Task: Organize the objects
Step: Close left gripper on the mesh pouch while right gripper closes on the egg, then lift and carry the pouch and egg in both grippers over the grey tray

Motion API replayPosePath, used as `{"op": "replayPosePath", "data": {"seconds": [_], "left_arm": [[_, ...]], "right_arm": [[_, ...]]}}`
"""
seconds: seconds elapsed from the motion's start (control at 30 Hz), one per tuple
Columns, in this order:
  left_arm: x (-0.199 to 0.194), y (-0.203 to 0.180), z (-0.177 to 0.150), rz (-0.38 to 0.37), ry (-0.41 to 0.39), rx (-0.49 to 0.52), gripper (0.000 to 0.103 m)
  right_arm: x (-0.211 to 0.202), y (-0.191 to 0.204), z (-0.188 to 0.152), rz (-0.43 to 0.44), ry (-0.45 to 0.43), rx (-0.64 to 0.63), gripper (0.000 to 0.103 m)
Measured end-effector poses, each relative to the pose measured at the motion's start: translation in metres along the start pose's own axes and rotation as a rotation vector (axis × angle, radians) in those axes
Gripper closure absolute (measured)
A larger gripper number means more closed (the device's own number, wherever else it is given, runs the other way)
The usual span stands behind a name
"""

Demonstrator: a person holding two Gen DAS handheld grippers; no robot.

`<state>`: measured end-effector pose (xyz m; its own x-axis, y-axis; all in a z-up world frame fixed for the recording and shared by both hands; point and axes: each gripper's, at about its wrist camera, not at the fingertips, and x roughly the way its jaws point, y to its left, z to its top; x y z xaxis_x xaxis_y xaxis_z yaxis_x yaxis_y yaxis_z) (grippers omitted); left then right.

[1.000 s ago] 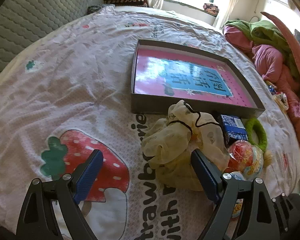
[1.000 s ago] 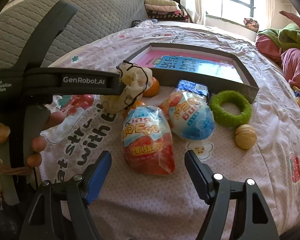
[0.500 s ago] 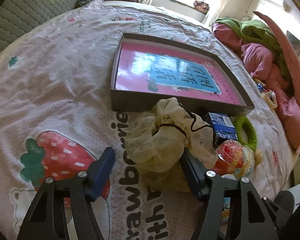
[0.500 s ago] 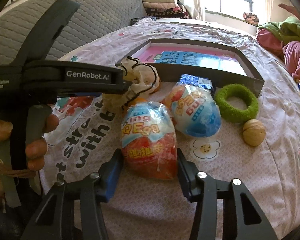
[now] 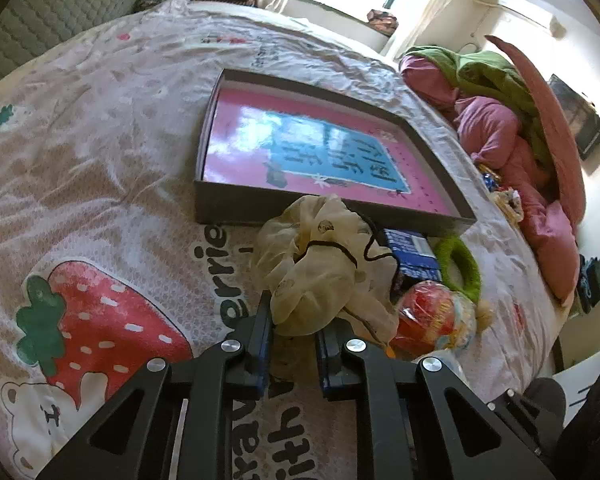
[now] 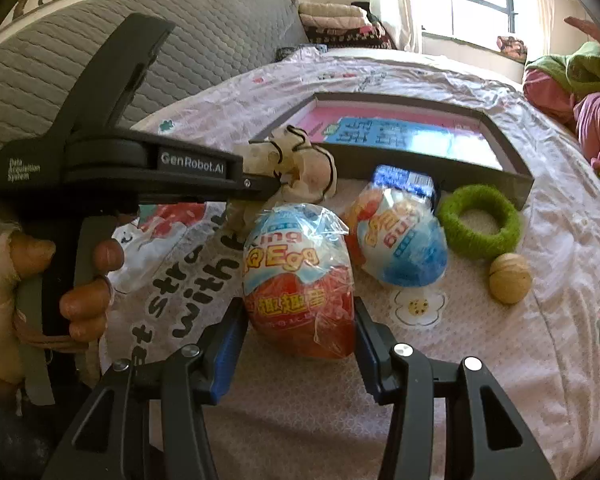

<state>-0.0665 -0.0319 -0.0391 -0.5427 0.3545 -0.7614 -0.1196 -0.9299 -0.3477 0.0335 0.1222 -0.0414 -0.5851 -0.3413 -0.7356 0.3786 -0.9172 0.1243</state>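
My left gripper is shut on a cream mesh scrunchie pouch with a black cord, just in front of the grey tray lined in pink and blue. The same pouch shows in the right wrist view, pinched by the left gripper. My right gripper is shut on a red and white wrapped toy egg resting on the bed.
A blue wrapped egg, a blue packet, a green fuzzy ring and a wooden ball lie beside the tray. Pink and green bedding is piled at right. A grey headboard stands at left.
Both grippers closed: the left on the mesh pouch, the right on the red egg. Both moved slightly forward toward their objects.
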Motion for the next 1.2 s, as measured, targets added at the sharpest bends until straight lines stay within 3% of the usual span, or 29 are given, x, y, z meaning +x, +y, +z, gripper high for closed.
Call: {"op": "replayPosePath", "data": {"seconds": [0.23, 0.6, 1.2], "left_arm": [[-0.01, -0.01, -0.004, -0.011, -0.037, 0.051, 0.087], [-0.033, -0.004, -0.006, -0.049, -0.103, 0.016, 0.087], [-0.051, -0.016, -0.02, -0.026, -0.121, 0.039, 0.087]], "right_arm": [[-0.009, -0.001, 0.005, 0.019, -0.026, -0.002, 0.052], [-0.023, -0.014, 0.013, -0.012, -0.072, 0.024, 0.052], [-0.039, -0.026, 0.017, -0.034, -0.118, 0.034, 0.052]]}}
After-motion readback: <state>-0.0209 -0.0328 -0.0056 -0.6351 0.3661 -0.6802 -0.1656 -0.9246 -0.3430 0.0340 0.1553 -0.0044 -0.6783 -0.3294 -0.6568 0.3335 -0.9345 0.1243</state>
